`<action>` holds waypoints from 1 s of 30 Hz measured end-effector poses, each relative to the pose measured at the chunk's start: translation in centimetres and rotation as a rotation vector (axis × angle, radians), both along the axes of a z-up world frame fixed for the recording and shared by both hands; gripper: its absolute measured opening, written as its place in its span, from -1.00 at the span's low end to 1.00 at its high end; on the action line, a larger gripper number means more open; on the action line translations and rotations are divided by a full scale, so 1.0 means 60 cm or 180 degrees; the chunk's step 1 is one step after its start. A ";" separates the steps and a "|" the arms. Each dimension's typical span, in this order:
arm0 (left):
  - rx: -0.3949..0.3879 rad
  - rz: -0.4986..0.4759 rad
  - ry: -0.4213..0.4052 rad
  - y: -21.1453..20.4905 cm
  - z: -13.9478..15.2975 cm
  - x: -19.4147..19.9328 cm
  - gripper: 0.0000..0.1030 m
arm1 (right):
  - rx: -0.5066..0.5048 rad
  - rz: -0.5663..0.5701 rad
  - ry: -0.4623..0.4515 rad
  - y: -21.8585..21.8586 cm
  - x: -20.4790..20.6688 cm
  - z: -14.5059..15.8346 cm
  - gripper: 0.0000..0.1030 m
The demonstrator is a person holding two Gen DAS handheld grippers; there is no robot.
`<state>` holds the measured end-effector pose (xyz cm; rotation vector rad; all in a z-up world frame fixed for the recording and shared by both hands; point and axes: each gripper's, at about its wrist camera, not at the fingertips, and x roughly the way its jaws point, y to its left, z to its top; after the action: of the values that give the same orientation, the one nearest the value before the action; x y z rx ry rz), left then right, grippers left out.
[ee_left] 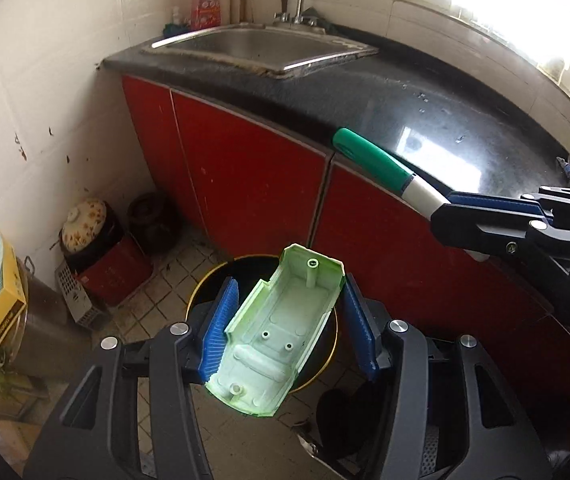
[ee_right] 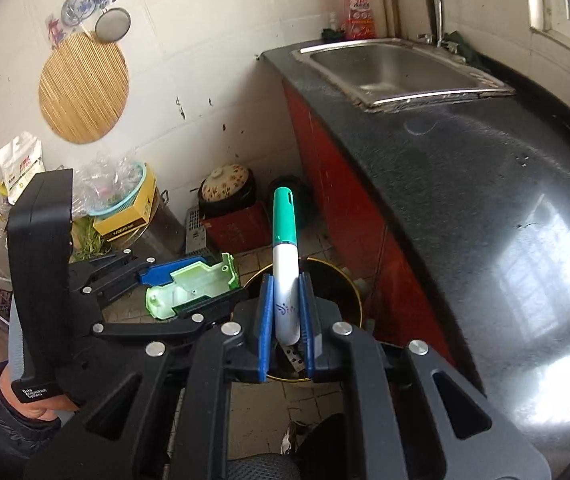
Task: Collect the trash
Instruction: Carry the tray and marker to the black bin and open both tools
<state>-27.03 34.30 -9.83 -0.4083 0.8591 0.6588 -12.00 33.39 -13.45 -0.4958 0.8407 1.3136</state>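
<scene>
Blue-padded tools (ee_left: 289,320) angled over bin (ee_left: 201,292)

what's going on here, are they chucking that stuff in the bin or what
A person is clearing trash in a kitchen with a handheld gripper in each hand. The left gripper is shut on a pale green plastic shell, and the right gripper is shut on a white marker with a green cap. Both are held over a round black bin on the tiled floor beside the red cabinets. Nothing has been let go yet.
</scene>
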 end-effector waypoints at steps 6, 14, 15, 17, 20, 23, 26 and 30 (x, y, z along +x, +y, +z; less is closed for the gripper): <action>-0.0199 0.0072 0.0091 0.043 -0.090 -0.014 0.00 | -0.0366 0.0059 0.0070 0.074 -0.005 -0.078 -0.74; -0.0356 0.0028 0.0161 0.070 -0.149 -0.013 0.00 | -0.0603 -0.0002 0.0077 0.110 0.001 -0.139 -0.74; -0.0330 0.0027 0.0199 0.070 -0.153 -0.010 0.04 | -0.0626 -0.0021 0.0071 0.114 0.000 -0.142 -0.68; -0.0267 0.0084 0.0305 0.075 -0.163 -0.007 0.65 | -0.0697 -0.0074 0.0100 0.118 0.007 -0.148 -0.02; -0.0276 0.0143 0.0289 0.082 -0.168 -0.015 0.70 | -0.0544 -0.0082 0.0040 0.108 0.007 -0.139 0.42; -0.0279 0.0176 0.0292 0.090 -0.169 -0.022 0.70 | -0.0537 -0.0046 0.0067 0.100 0.007 -0.132 0.42; -0.0252 0.0197 0.0276 0.089 -0.161 -0.025 0.70 | -0.0486 -0.0015 0.0051 0.087 0.010 -0.118 0.43; -0.0218 0.0179 0.0154 0.080 -0.134 -0.023 0.70 | -0.0358 -0.0007 -0.0009 0.051 0.014 -0.084 0.47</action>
<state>-28.38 39.12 -17.88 -0.4813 0.9208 0.6949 -11.16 36.47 -18.46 -0.5849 0.9161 1.2680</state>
